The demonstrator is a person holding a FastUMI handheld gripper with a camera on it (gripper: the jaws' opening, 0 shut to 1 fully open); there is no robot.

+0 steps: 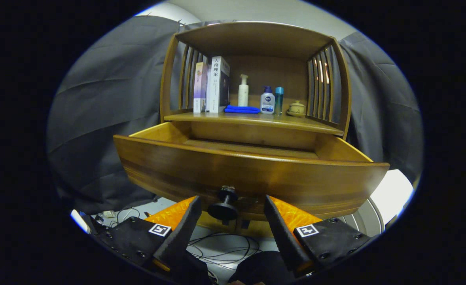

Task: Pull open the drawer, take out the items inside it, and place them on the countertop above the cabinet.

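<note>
The wooden cabinet's drawer (252, 176) stands pulled out toward me, its front panel wide across the view. Its dark round knob (224, 206) sits between my fingertips, touching neither. My gripper (231, 209) is open, fingers spread either side of the knob just under the drawer front. The drawer's inside is hidden behind its front panel; only its side walls and back show. Above it is the countertop (256, 120), carrying two upright books (213, 85), a white pump bottle (243, 92), a folded blue cloth (241, 109), a white-and-blue bottle (267, 101), a teal bottle (279, 100) and a small lidded pot (296, 108).
Slatted side walls (322, 85) and a wooden top enclose the countertop shelf. Grey cloth hangs behind and to both sides. Cables (221, 245) lie on the floor below the drawer, and a round pale object (365, 219) sits at the lower right.
</note>
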